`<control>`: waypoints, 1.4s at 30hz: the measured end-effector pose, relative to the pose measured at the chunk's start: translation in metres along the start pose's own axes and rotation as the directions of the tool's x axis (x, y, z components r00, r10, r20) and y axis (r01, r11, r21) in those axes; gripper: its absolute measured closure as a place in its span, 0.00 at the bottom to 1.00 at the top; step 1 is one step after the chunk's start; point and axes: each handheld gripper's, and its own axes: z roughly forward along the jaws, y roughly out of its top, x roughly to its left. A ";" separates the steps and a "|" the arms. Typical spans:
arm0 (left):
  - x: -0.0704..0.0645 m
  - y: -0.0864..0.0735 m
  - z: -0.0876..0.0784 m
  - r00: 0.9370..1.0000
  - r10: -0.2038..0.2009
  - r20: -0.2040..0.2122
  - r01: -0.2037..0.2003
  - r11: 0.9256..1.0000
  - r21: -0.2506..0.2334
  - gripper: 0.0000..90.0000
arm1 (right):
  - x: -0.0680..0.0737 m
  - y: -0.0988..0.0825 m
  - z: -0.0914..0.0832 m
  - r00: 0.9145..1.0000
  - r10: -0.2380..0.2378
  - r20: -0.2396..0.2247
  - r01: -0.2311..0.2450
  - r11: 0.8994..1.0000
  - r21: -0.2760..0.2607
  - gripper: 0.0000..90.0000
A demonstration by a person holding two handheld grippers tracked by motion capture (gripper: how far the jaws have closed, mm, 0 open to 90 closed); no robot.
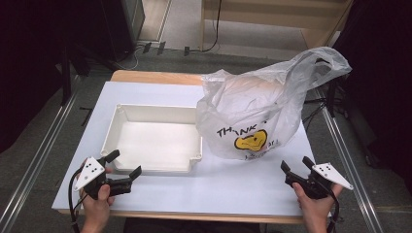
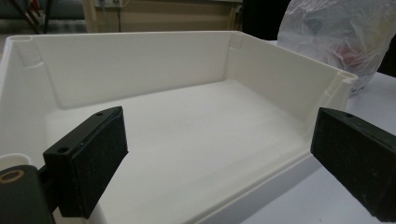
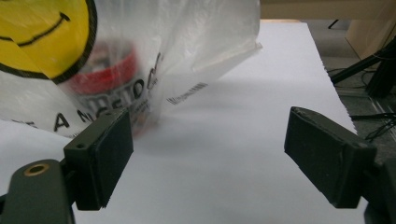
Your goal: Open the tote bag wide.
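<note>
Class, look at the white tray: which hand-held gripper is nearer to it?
Left. The left hand-held gripper sits open at the white tray's near edge; the right hand-held gripper is open below the plastic bag.

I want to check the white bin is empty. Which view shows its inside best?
The high view: it looks down on the bin's whole bare floor. The left gripper view shows most of the inside from low down.

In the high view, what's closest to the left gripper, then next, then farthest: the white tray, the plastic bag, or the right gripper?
From the left gripper:
1. White tray: right in front of its open jaws, at the table's left.
2. Plastic bag: past the tray, toward the back right.
3. Right gripper: across the table at the near right edge, jaws open.
</note>
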 end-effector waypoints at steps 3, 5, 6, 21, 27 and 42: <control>-0.004 0.002 0.001 1.000 -0.010 0.018 0.010 1.000 -0.002 0.04 | 0.008 0.010 -0.002 1.000 -0.001 -0.006 0.001 0.999 -0.037 0.18; -0.008 0.006 0.003 0.999 -0.017 0.035 0.017 1.000 -0.007 0.04 | 0.014 0.020 -0.004 1.000 -0.001 -0.015 0.000 0.998 -0.069 0.18; -0.008 0.006 0.003 0.999 -0.017 0.035 0.017 1.000 -0.007 0.04 | 0.014 0.020 -0.004 1.000 -0.001 -0.015 0.000 0.998 -0.069 0.18; -0.029 0.036 0.028 0.999 0.024 0.033 -0.023 1.000 -0.019 0.06 | 0.057 0.075 0.012 0.992 -0.007 -0.124 -0.010 0.991 -0.132 0.16; -0.046 0.052 0.041 0.998 0.009 0.065 -0.008 1.000 -0.024 0.06 | 0.069 0.085 0.021 0.990 0.004 -0.138 -0.021 0.992 -0.123 0.14; -0.087 0.088 0.081 0.979 -0.036 0.202 0.050 0.997 -0.066 0.07 | 0.052 0.078 0.048 0.959 0.048 -0.281 -0.071 0.995 -0.073 0.73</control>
